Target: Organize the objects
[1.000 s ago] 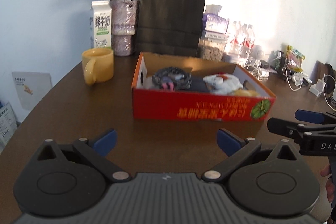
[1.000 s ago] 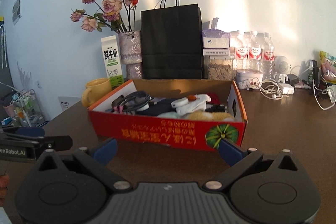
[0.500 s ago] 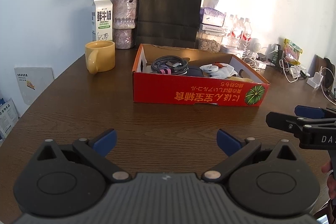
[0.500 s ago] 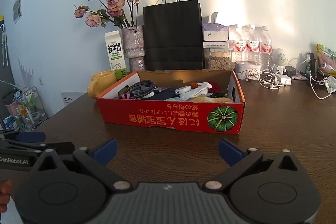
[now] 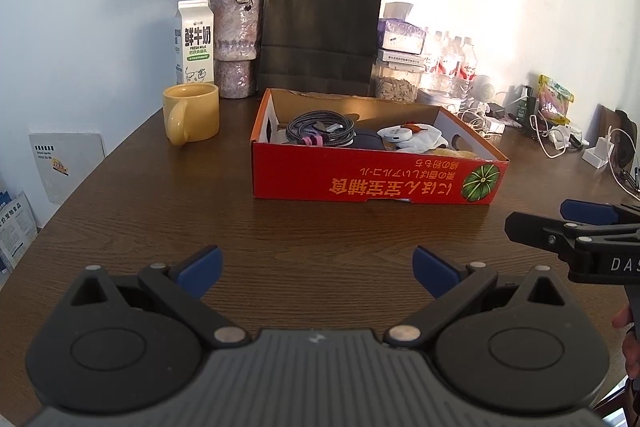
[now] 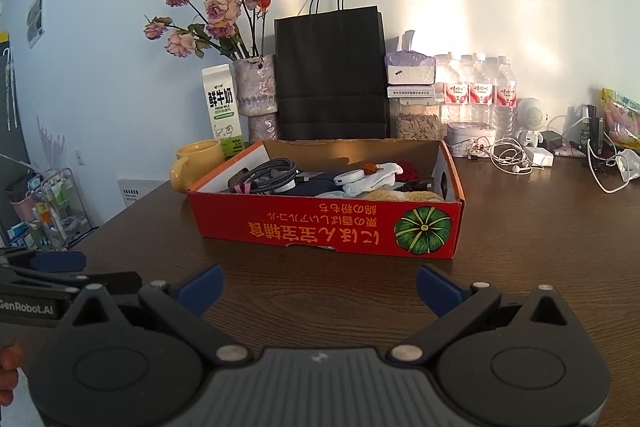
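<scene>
Closest in, the left gripper (image 5: 316,267) hangs over bare tabletop with its blue-tipped jaws spread wide and nothing between them. The right gripper (image 6: 319,285) does the same, released and empty, low over the wooden table (image 5: 160,211). Each shows at the edge of the other's view, side by side and apart.

Past them sits the red cardboard box (image 6: 328,227), open-topped and upright, on the table. Inside: a coiled braided cable (image 5: 322,129) at the left end, a white round gadget (image 5: 395,135) mid-box on dark fabric, pale cloth beside it.

Risk, as I read it: the contents overlap, so a grab at the cable could snag a neighbour and drag it out too. A low approach could clip the near wall and shove the light box back.

Beyond, the yellow mug (image 5: 192,113) stands left of the box, with a milk carton (image 5: 194,41) and a vase of dried roses (image 5: 236,47) behind it; a shoved box could knock them.
</scene>
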A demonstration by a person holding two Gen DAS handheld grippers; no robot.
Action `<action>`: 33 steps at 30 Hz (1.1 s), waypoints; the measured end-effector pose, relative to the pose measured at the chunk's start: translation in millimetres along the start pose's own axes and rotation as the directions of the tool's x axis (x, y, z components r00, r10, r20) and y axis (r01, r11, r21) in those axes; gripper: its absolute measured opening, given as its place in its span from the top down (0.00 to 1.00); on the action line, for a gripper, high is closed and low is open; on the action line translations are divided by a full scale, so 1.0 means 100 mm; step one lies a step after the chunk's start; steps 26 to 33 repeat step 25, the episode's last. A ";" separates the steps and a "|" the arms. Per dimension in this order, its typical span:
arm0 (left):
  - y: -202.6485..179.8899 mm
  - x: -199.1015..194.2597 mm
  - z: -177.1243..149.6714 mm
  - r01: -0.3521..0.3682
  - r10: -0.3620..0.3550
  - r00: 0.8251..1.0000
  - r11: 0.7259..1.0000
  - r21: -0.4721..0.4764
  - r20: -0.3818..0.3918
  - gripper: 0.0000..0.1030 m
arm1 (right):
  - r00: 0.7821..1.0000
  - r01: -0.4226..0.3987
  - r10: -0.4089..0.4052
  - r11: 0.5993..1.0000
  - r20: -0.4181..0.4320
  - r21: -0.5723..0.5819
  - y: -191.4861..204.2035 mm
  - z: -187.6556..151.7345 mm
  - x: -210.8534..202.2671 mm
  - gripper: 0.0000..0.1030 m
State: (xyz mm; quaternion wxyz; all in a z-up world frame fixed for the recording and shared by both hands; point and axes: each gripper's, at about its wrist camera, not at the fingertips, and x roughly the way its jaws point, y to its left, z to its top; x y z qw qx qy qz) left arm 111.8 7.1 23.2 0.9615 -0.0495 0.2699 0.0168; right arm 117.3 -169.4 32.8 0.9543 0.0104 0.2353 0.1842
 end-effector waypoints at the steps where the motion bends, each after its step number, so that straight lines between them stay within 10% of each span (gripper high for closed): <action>1: 0.00 0.00 0.00 0.000 0.000 1.000 1.000 0.001 0.000 0.00 | 1.000 0.000 0.000 1.000 0.000 0.000 0.00 0.00 0.00 0.00; 33: -0.02 -0.01 0.00 0.006 -0.006 1.000 1.000 -0.001 0.003 0.00 | 1.000 0.000 0.000 1.000 -0.001 0.000 0.00 0.00 0.00 0.00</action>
